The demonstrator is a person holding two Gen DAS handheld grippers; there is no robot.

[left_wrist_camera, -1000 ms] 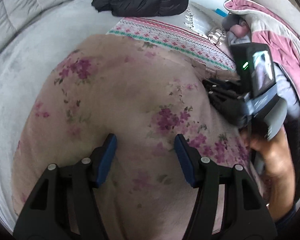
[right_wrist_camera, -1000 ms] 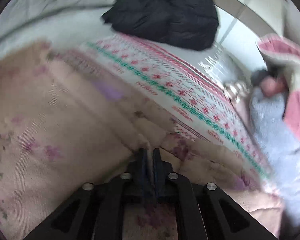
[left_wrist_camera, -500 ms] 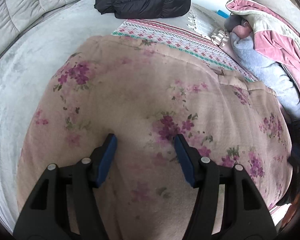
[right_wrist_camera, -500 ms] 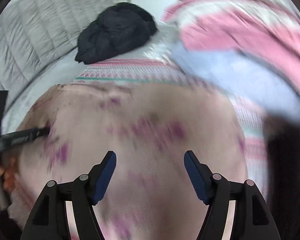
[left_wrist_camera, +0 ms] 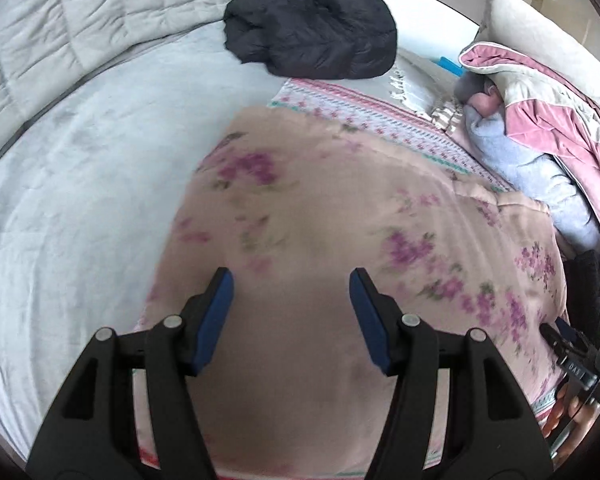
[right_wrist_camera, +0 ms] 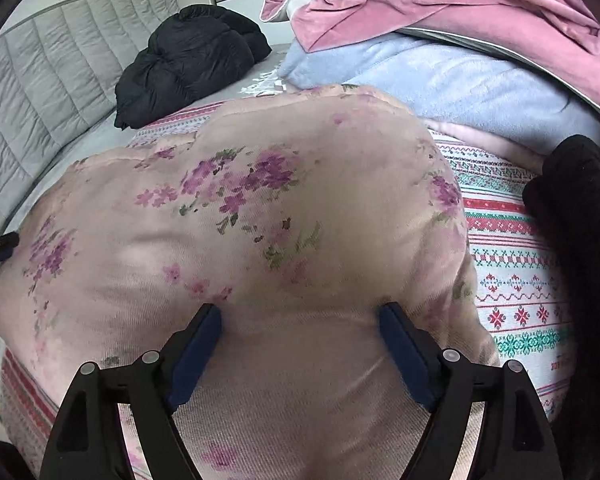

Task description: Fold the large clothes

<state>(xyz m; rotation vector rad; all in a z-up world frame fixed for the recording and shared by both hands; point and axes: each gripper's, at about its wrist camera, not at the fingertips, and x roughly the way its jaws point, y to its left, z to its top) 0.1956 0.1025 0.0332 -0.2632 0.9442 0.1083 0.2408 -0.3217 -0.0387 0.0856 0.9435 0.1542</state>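
Both grippers' fingers (right_wrist_camera: 204, 344) spread, floral blanket (right_wrist_camera: 260, 220) beneath

A wide bed (left_wrist_camera: 80, 184) with a pale grey plush cover fills the room in soft, even daylight. At its far end stands a quilted grey headboard (left_wrist_camera: 72, 20), padded in stitched panels. Beyond the bed, to the right of the headboard, rises a white wall (left_wrist_camera: 428, 4) crossed by a dark band, and a cream pillow (left_wrist_camera: 540, 40) leans further right.
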